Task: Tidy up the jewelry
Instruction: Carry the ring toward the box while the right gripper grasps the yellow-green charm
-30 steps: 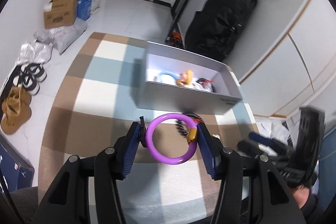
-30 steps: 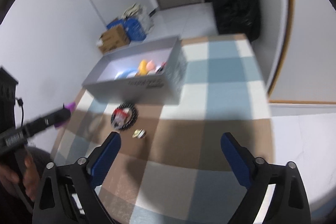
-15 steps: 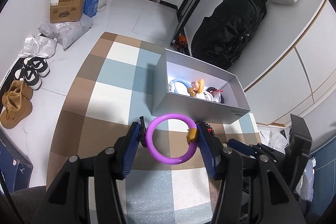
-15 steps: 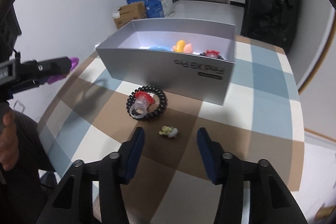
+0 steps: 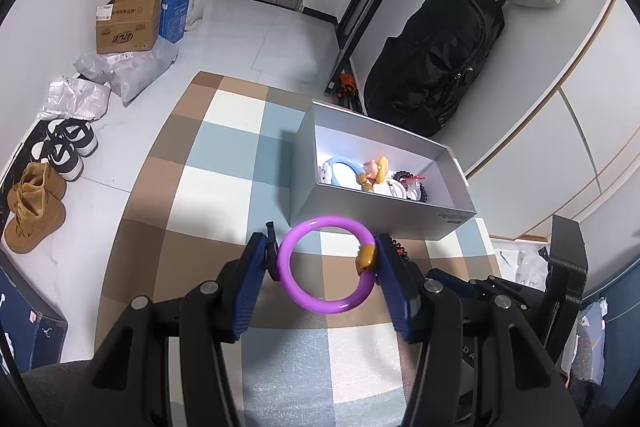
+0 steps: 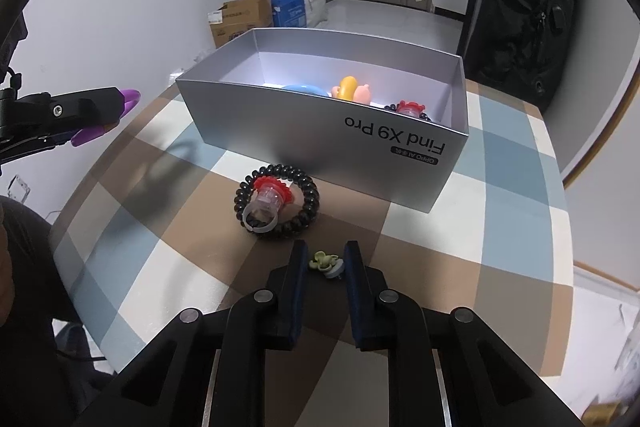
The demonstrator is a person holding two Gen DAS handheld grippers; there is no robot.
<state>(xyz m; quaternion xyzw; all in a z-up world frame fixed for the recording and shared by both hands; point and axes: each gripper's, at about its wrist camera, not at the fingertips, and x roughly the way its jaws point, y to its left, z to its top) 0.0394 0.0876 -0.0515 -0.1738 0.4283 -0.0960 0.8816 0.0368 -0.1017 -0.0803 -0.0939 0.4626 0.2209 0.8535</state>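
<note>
Meanwhile, left gripper (image 5: pixel 326 263) clamps a purple bangle (image 5: pixel 327 263) above the table, short of the box (image 6: pixel 400 163) | right gripper (image 6: pixel 325 263), jaws closing, straddles a small green earring (image 6: pixel 326 262), pads apparently not yet touching | beaded bracelet (image 6: pixel 276 201) awaits.

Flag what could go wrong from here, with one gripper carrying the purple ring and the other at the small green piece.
The right gripper is closing around a tiny green earring lying flat; it could squirt out or be pinched only at its edge. The purple bracelet, clamped by its rim in the left gripper, might twist free before reaching the silver box.
</note>
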